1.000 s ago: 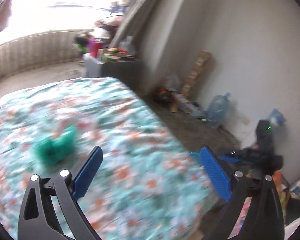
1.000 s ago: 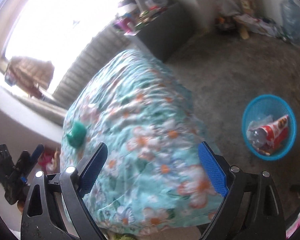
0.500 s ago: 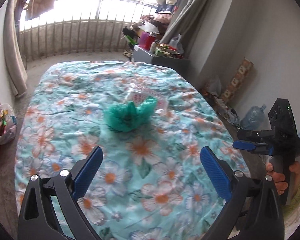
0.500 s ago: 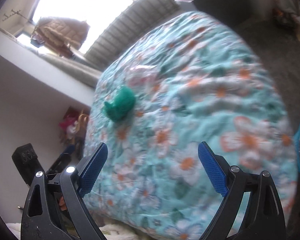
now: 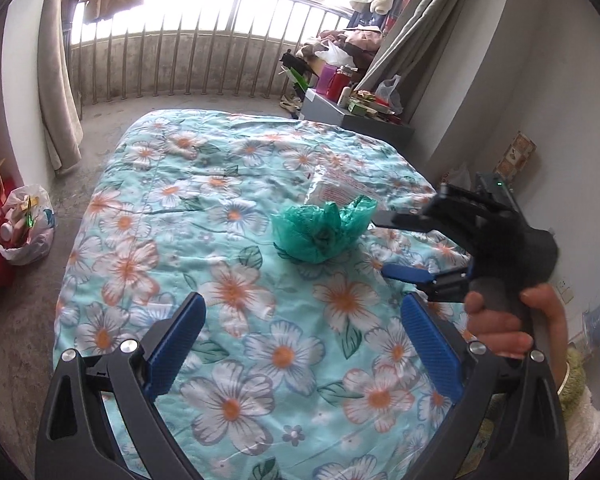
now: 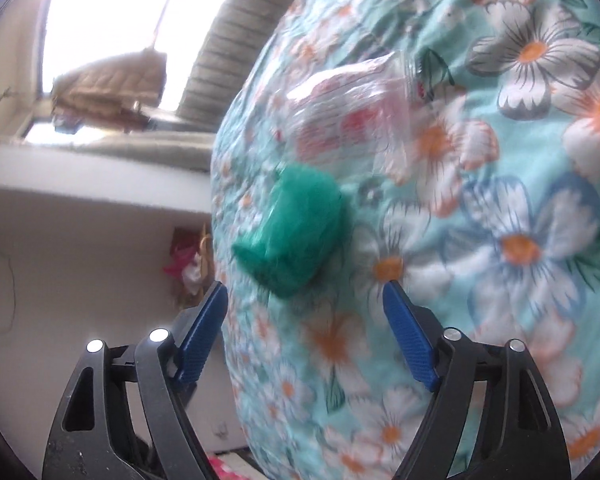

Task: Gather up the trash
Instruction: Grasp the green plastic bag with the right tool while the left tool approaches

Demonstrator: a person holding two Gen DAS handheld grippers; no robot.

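A crumpled green bag (image 5: 324, 232) lies mid-bed on the floral quilt (image 5: 228, 288), beside a clear wrapper (image 5: 336, 190). The right gripper (image 6: 304, 312), empty jaws just narrowing, lines up to grasp it; the left gripper (image 5: 300, 344) waits open.

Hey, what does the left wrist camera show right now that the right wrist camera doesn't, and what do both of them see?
Only the left wrist view shows the right gripper from outside, gripped by a hand, plus the barred balcony railing and a white plastic bag on the floor. Only the right wrist view shows the right gripper from behind, jaws open, having just been closing with nothing between them. Both show the crumpled green plastic bag, the clear printed plastic wrapper and the floral turquoise bedspread.
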